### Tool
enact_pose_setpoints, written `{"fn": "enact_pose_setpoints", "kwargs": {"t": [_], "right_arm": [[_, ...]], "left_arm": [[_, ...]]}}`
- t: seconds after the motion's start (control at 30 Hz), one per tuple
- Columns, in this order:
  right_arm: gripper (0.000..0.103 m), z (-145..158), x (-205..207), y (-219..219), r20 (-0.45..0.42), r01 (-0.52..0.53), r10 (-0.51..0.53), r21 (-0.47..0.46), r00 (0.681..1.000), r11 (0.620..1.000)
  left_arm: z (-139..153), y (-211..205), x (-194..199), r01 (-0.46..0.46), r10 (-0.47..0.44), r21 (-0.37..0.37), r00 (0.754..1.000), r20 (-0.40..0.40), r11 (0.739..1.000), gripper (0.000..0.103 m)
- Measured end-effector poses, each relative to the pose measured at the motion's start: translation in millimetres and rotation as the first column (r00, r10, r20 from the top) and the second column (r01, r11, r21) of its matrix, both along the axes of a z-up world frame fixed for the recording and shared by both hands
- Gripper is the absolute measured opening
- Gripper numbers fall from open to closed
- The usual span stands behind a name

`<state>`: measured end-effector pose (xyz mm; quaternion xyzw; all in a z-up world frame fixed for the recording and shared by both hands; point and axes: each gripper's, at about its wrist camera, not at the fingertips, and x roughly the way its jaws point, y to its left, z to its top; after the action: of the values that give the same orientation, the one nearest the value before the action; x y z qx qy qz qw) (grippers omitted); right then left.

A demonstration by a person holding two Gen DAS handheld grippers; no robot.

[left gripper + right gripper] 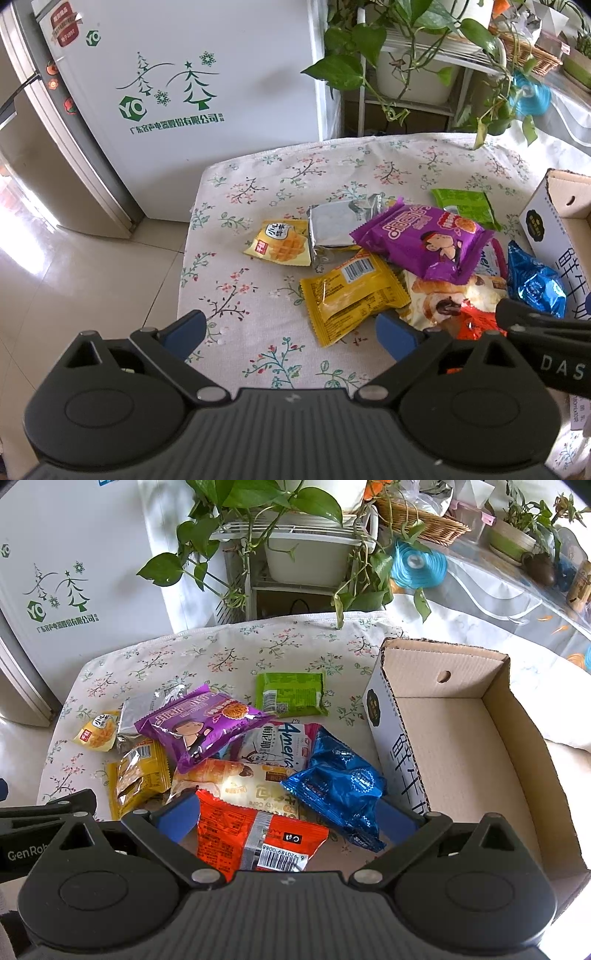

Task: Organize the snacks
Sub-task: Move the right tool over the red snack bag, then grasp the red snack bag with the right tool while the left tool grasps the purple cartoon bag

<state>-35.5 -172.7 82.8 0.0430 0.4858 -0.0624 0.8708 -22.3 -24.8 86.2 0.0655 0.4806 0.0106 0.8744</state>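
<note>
Both grippers angle down over the snack pile — left gripper (290, 330) spread wide, holding nothing; right gripper (288, 818) spread around the red packet (258, 836).

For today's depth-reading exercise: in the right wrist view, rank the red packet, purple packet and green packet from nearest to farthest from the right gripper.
1. red packet: between the open fingers of the right gripper.
2. purple packet: mid-pile, left of centre.
3. green packet: lying alone at the far edge of the pile.
</note>
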Motion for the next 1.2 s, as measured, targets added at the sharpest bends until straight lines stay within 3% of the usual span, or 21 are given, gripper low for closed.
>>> {"fn": "enact_pose_setpoints", "kwargs": {"t": [0.67,0.87,1.03,1.2], "right_arm": [[0.103,-3,-3,-9,-0.011,0.000,0.000,0.022,1.000,1.000],[0.103,-2,-5,-14,0.001,-0.030,0.030,0.036,1.000,0.999],[0.103,7,-13,-19,0.065,-0.106,0.102,0.055,0.993,0.993],[0.103,16,-23,-39,0.155,-0.142,0.124,0.108,0.980,0.984]], "left_arm": [[-3,-9,-1,0.022,-0.022,-0.007,1.000,-0.005,1.000,0.095],[-4,-8,0,0.049,-0.050,-0.056,0.999,-0.021,0.997,0.096],[0,-5,9,0.100,-0.105,-0.119,0.994,-0.036,0.988,0.096],[9,20,31,0.042,-0.048,-0.171,0.998,-0.029,0.984,0.096]]}}
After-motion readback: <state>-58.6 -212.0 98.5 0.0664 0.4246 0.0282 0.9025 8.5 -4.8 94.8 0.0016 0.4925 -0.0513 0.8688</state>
